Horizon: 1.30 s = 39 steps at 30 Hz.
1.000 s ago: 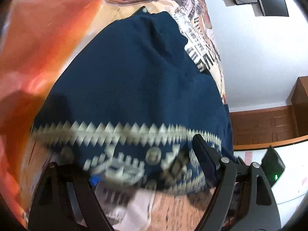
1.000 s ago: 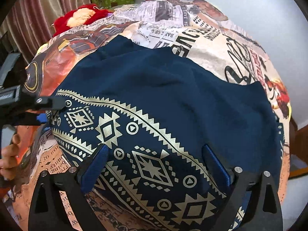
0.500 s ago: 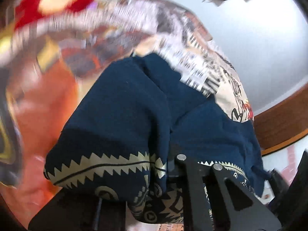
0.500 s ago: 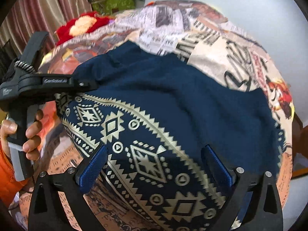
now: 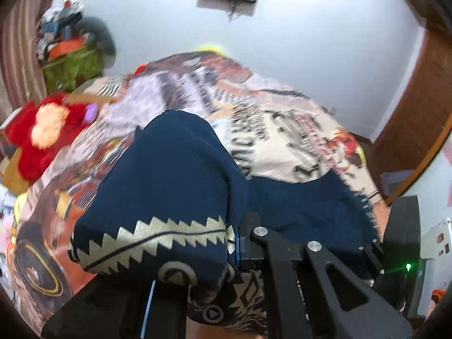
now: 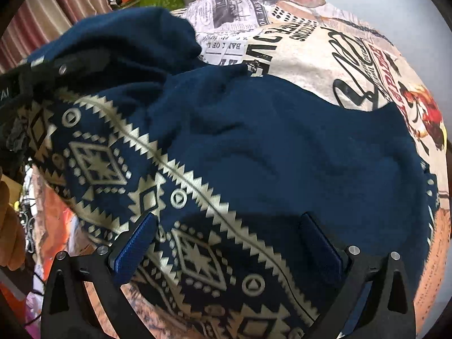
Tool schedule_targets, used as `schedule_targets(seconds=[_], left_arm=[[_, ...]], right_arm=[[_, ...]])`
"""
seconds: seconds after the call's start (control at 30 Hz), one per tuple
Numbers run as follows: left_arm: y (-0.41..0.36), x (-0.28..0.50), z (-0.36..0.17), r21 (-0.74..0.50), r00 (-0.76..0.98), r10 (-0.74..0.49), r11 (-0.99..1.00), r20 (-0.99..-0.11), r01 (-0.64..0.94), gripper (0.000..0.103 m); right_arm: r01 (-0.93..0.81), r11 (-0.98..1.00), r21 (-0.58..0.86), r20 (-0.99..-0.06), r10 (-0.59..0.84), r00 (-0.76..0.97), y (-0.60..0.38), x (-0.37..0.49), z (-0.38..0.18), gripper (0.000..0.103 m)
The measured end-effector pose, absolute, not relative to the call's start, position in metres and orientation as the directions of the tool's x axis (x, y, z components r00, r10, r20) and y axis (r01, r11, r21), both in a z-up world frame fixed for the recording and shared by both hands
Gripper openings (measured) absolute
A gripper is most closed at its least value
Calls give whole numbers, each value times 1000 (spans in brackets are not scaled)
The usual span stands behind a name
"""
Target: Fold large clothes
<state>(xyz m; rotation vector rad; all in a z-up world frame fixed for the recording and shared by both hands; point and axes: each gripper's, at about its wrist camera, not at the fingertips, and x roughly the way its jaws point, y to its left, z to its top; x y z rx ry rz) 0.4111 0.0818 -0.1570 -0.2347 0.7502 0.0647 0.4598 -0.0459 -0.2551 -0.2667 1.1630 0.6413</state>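
Light: bright, even indoor light.
Shadow: dark patch on the blue cloth point(image 6: 254, 147) near the right gripper.
Blur: left view smeared.
Edges: fisheye bending, black corners.

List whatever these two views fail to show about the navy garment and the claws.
- Left claw, left wrist view: its pads are buried in the navy garment, so the pinch itself is unseen.
- Garment's near hem, right wrist view: cut off by the bottom edge, behind the open right claw.
- Bedspread, left wrist view: print blurred.

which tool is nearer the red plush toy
Left. The left tool, shut on the lifted cloth corner, is on the red toy's side; the right tool hovers open over the patterned hem, farther away.
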Motion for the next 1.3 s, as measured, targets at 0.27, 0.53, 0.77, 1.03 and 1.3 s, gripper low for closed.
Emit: schedule_targets(seconds=[0.27, 0.53, 0.77, 1.03, 1.3], left_arm=[[-5, 419, -120, -134, 762, -116, 990, -637, 39, 7], [-119, 389, -151, -17, 665, -267, 934, -697, 357, 7], [-143, 385, -213, -63, 473, -276, 907, -837, 416, 7], [-128, 368, -190, -50, 488, -275, 904, -829, 424, 31], [-112, 334, -163, -76, 466, -324, 877, -824, 475, 58]], right_arm=[[-460, 874, 157, -850, 357, 388, -159, 442, -199, 101], [-265, 955, 132, -823, 255, 508, -276, 419, -165, 101], [-215, 963, 161, -807, 253, 533, -313, 392, -160, 101], [-253, 957, 143, -781, 266, 565, -309, 373, -150, 101], [-288, 944, 160, -747, 307, 590, -296, 374, -132, 101]])
